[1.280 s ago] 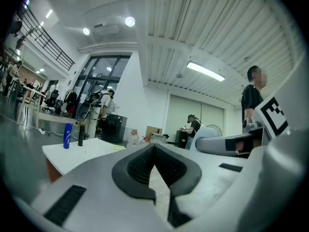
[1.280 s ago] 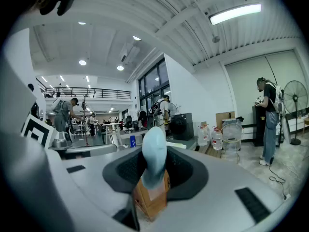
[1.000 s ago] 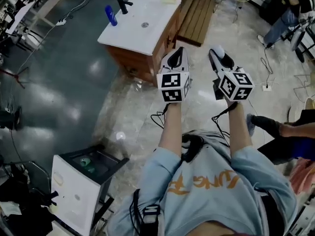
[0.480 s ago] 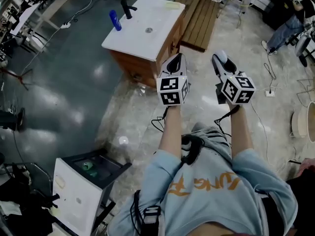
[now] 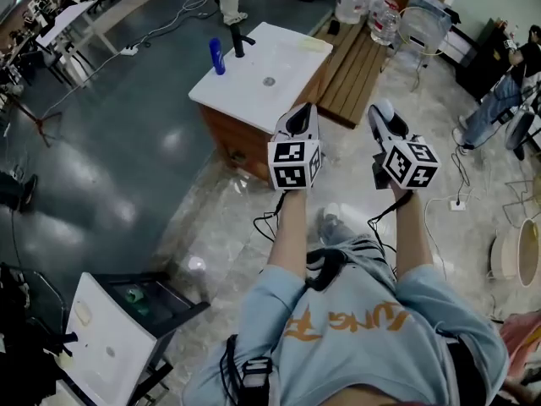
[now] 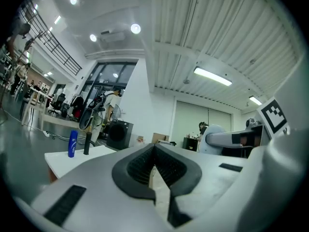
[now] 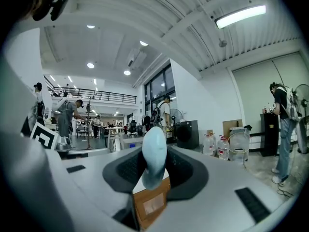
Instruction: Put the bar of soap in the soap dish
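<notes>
A pale bar of soap (image 7: 154,162) stands upright between the jaws of my right gripper (image 7: 154,170), which is shut on it; from the head view the soap (image 5: 382,109) shows at the tip of the right gripper (image 5: 385,115). My left gripper (image 5: 303,115) is beside it, level, its pads (image 6: 166,170) meeting with nothing between them. Ahead stands a white washbasin top (image 5: 254,87) on a wooden cabinet (image 5: 232,142), with a blue bottle (image 5: 216,56), a black tap (image 5: 238,41) and a small pale yellowish item (image 5: 314,45) at its far corner. Both grippers are short of the cabinet.
A slatted wooden bench (image 5: 359,66) lies to the right of the cabinet, with water jugs (image 5: 363,7) and a fan (image 5: 418,28) beyond. A white box (image 5: 101,345) stands at the lower left. Cables (image 5: 461,201) trail on the floor; a person (image 5: 499,100) is at the far right.
The washbasin cabinet has come nearer and lower in the head view as the person walked toward it. Both grippers keep their pose, and the soap is still held.
</notes>
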